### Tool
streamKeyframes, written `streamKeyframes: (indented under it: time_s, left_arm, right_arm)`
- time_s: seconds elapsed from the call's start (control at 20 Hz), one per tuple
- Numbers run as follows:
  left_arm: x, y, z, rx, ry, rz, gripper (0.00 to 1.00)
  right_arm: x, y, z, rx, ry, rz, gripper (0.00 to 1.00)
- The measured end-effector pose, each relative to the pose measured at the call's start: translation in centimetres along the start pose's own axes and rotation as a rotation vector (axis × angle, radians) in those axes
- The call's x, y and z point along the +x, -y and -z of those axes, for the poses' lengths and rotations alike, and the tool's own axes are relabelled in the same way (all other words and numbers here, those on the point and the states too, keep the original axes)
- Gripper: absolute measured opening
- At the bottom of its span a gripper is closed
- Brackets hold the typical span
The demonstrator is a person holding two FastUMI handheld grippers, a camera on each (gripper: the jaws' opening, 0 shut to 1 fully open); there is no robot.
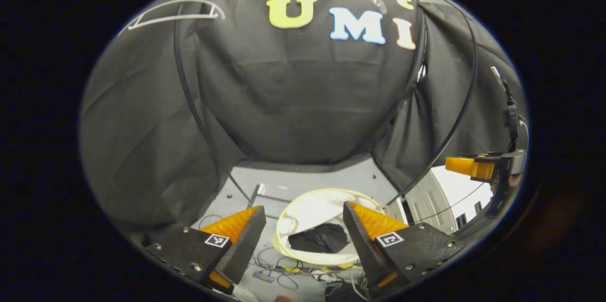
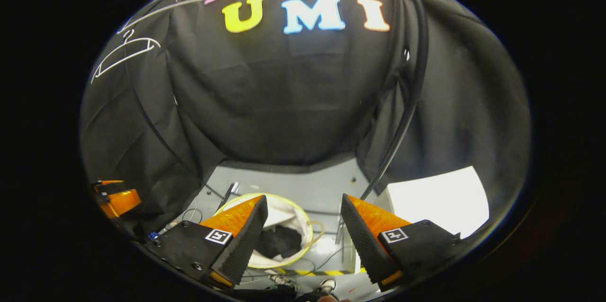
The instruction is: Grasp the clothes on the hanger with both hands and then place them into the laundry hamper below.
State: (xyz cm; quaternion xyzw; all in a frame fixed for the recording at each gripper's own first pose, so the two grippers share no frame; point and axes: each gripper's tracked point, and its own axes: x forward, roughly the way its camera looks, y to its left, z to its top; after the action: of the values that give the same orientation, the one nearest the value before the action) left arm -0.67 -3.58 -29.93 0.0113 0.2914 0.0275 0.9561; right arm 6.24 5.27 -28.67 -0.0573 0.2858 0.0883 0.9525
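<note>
A white laundry hamper [image 1: 303, 207] stands on the floor below, with dark clothes [image 1: 319, 238] lying inside it. In the right gripper view the same hamper [image 2: 291, 209] holds the dark clothes [image 2: 279, 241]. A bare white hanger [image 1: 177, 11] hangs at the upper left; it is also up left as the hanger [image 2: 124, 52] in the right gripper view. My left gripper [image 1: 303, 238] is open above the hamper, nothing between its fingers. My right gripper [image 2: 303, 238] is open too and empty. The right gripper [image 1: 478, 167] shows at the far right of the left gripper view.
Loose cables [image 1: 279, 273] lie on the grey floor [image 1: 307, 181] in front of the hamper. A black cable [image 2: 402, 117] hangs down the wall. A bright white panel [image 2: 438, 200] stands at the right. The left gripper's orange finger [image 2: 116, 198] shows at the far left.
</note>
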Motion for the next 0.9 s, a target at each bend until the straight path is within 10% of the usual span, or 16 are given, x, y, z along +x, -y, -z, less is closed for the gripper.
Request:
streamKeyframes:
  time_s: [0.4, 0.9]
  left_arm:
    - [-13.8, 5.2, -18.6, -0.016, 0.456, -0.118, 0.96]
    - [-27.3, 10.1, -25.1, -0.073, 0.751, -0.107, 0.95]
  right_arm:
    - [-11.6, 1.8, -14.7, -0.011, 0.452, -0.027, 0.93]
    - [-23.1, 5.8, -19.2, 0.007, 0.727, -0.075, 0.97]
